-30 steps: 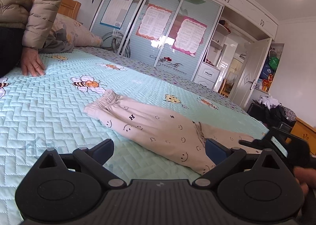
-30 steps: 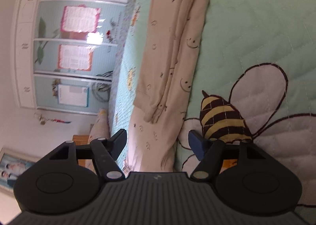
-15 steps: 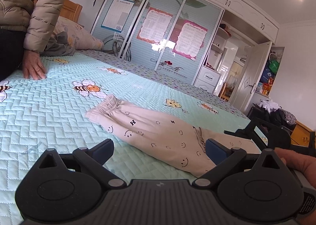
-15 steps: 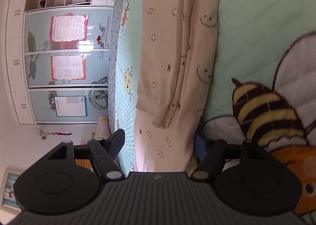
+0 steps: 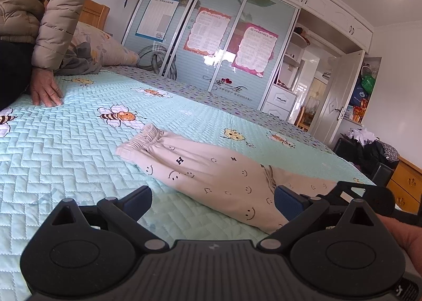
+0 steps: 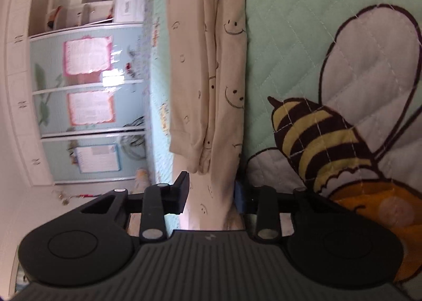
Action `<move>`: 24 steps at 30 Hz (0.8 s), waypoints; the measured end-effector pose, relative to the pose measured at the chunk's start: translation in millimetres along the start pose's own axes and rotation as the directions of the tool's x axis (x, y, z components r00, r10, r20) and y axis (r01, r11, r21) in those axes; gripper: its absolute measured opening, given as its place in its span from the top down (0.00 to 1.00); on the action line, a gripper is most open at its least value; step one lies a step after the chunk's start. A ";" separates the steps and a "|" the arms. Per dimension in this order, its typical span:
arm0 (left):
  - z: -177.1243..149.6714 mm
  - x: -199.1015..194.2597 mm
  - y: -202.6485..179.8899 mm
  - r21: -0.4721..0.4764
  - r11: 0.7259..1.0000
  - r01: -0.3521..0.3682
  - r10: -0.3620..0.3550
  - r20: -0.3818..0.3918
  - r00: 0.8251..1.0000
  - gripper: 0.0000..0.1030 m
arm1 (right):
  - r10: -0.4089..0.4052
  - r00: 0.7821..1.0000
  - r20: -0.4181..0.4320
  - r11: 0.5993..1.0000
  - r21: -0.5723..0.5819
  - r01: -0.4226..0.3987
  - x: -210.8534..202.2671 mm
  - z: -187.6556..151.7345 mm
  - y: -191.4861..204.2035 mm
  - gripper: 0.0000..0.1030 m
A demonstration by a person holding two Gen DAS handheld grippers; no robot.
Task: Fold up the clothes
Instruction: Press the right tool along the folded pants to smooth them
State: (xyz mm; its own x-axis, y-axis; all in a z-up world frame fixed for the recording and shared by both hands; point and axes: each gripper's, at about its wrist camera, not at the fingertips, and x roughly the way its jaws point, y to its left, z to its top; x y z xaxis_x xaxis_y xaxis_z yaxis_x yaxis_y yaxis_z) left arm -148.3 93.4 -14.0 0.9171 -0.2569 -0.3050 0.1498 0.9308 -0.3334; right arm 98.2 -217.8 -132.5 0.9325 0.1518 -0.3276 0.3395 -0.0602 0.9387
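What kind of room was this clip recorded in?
A home bedroom, most likely. A bed with a mint quilted bee-print bedspread fills the view, a pillow lies at its wooden headboard, and a sliding-door wardrobe covers the far wall.

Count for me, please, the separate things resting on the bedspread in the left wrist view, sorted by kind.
Cream smiley-print trousers: 1
Patterned pillow: 1
Crumpled grey garment: 1
Person's hand pressed on the quilt: 1
Total: 4
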 end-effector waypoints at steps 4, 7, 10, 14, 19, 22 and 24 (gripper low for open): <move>-4.4 1.3 -0.3 0.014 1.000 -0.006 0.006 -0.012 1.000 0.04 | 0.029 0.999 -0.019 0.999 0.032 -0.028 1.1 3.2 -5.7 0.73; -6.7 1.7 -1.5 0.029 1.000 -0.010 0.011 -0.016 1.000 0.04 | 0.031 0.999 -0.018 0.999 0.029 -0.031 0.4 2.9 -5.4 0.73; -10.7 4.0 -3.2 0.052 0.998 -0.020 0.022 -0.021 1.000 0.04 | 0.042 0.999 -0.021 0.998 0.037 -0.041 -0.3 3.7 -5.8 0.73; -17.5 6.9 -5.5 0.086 0.996 -0.031 0.034 -0.037 0.999 0.04 | 0.054 0.998 -0.027 0.998 0.045 -0.053 -1.7 5.2 -6.1 0.73; -23.3 11.0 -5.3 0.109 0.993 -0.041 0.047 -0.050 0.998 0.04 | 0.064 0.997 -0.030 0.997 0.050 -0.062 -3.3 4.9 -7.1 0.72; -25.3 13.4 -3.8 0.110 0.993 -0.041 0.048 -0.064 0.997 0.04 | 0.067 0.997 -0.033 0.997 0.048 -0.066 -4.5 5.0 -7.8 0.72; -26.4 14.8 -2.8 0.108 0.993 -0.039 0.046 -0.069 0.997 0.04 | 0.069 0.997 -0.035 0.997 0.050 -0.067 -4.9 5.5 -7.9 0.72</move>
State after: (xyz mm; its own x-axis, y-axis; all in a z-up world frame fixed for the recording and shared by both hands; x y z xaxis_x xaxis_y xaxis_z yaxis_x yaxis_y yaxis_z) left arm -144.9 80.2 -41.1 0.8953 -0.2307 -0.3811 0.1531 0.9627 -0.2231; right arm 91.6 -223.5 -139.0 0.9488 0.1817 -0.2584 0.2822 -0.1196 0.9519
